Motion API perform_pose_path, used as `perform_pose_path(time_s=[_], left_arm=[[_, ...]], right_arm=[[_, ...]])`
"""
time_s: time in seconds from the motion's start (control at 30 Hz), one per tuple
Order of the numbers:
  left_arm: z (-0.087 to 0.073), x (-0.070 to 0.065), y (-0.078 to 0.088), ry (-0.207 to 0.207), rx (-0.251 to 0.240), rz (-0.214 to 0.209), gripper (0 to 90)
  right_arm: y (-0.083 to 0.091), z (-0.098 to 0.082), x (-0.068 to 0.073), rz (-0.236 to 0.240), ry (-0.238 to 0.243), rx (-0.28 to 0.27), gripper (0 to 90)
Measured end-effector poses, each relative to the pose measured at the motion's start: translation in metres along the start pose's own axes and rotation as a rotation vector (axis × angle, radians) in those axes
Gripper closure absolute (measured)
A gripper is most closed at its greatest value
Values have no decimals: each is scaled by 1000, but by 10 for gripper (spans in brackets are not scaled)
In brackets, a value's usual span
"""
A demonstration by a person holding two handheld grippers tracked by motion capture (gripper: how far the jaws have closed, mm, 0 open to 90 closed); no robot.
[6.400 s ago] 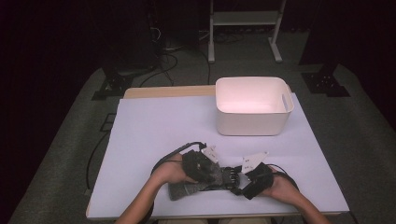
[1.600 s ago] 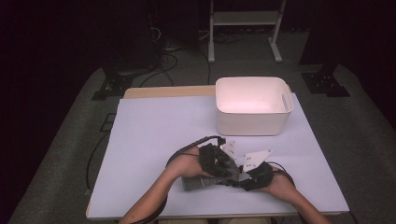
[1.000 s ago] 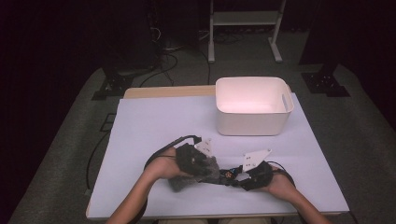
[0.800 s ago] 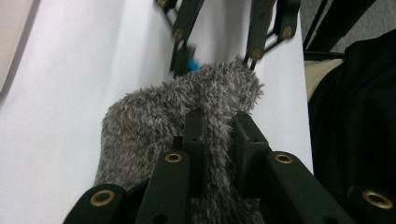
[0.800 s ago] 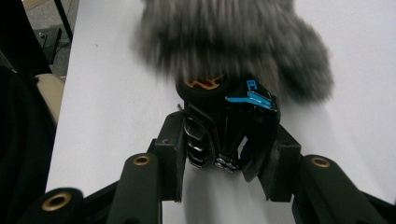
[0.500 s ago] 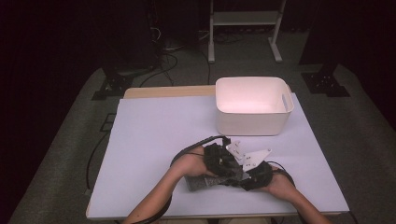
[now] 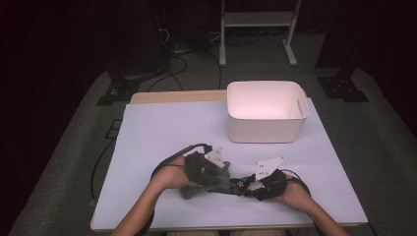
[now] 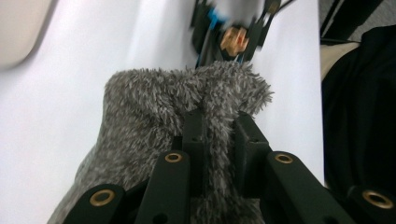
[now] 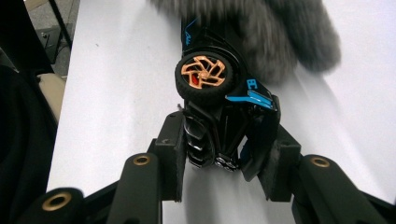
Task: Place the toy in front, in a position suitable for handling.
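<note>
- Since half a second ago the left claw with its fluffy grey cloth has slid left along the worktop, away from the right claw, so more of the black toy car shows between the two; the right claw has kept its place
- Nearest, at the near edge of the worktop, both forearms come in from the bottom of the high view, a hand wrapped round each claw, cables looping behind them
- Right claw, near right of centre: its jaws are pinched on one end of the toy car, which lies on its side, a copper-spoked wheel turned up at the camera and blue trim along the body
- Left claw, near centre: jaws pressed nearly together on a fold of the grey cloth, which bunches up between and ahead of them
- Cloth and car meet: the far end of the car touches the cloth, seen blurred beyond the fabric in the left gripper view
- Farther off, right of centre, a white plastic bin stands upright, well apart from the claws
- Beyond the far edge, a white stand and cables on the dark floor
</note>
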State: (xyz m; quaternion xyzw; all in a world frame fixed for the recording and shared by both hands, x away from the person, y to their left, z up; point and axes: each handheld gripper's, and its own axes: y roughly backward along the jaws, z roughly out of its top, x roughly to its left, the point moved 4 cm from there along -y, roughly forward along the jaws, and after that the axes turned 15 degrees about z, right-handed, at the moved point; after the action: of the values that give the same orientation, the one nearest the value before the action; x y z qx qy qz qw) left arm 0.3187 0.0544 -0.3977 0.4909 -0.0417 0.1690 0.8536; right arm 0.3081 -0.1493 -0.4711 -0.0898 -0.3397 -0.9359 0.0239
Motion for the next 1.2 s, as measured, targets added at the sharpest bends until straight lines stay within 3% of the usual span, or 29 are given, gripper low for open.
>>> perform_pose_path(time_s=[0.2, 0.33, 0.53, 0.8, 1.0, 1.17, 1.2], left_arm=[[-29, 8, 13, 67, 6, 35, 775], [-35, 7, 11, 90, -8, 21, 775], [-34, 7, 7, 97, -14, 4, 773], [-31, 6, 6, 99, -20, -1, 773], [-28, 5, 3, 105, -39, -22, 774], [-6, 1, -5, 75, -56, -40, 774], [3, -2, -9, 53, -54, -49, 773]], right_arm=[[0, 0, -1, 1, 2, 1, 570], [0, 0, -1, 2, -2, 3, 568], [-2, 5, -4, 18, -28, 13, 526], [-15, 26, -5, 27, 20, 51, 542], [-12, 26, -6, 19, 28, 86, 561], [2, 16, -6, 18, 14, 102, 563], [9, 10, -4, 19, 0, 103, 563]])
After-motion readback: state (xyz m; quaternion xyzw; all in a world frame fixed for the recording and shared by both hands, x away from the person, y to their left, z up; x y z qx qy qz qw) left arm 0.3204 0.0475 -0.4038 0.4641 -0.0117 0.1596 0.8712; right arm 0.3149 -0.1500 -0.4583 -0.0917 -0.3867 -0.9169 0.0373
